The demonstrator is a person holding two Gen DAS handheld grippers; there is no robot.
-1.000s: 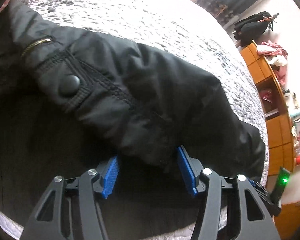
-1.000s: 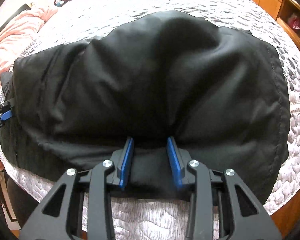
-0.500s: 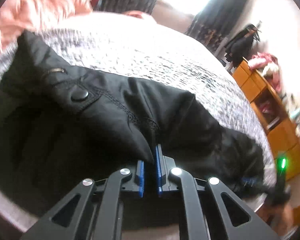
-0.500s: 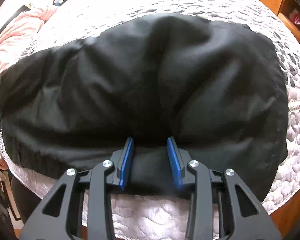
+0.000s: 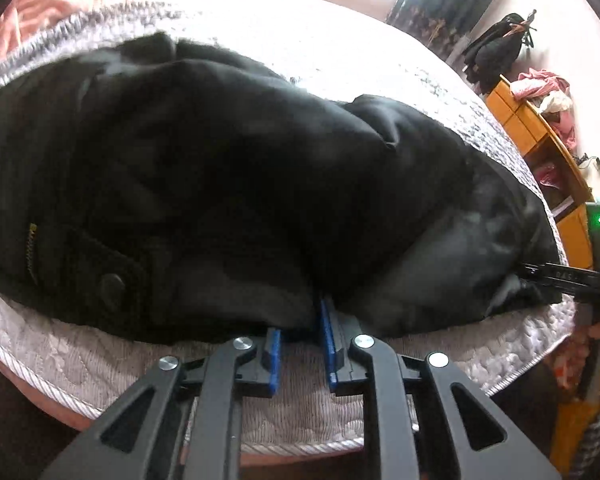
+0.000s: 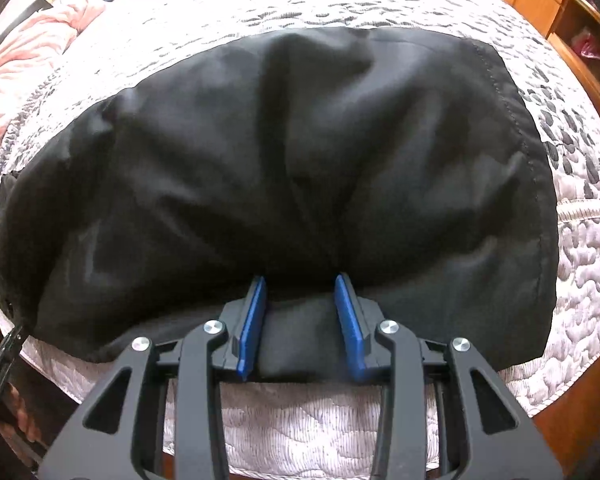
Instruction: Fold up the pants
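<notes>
Along the near edge of the bed, the black pants lie doubled over. If the left gripper, its jaws opening, lets go early, the folded layer could slump; cloth seems barely between its pads. The right gripper clamps a bunched hem. The fabric looks puffy, wrinkled, with 1 snap button showing.

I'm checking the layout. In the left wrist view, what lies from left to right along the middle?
Zipper → snap button → black pants → right gripper → orange shelf.
</notes>
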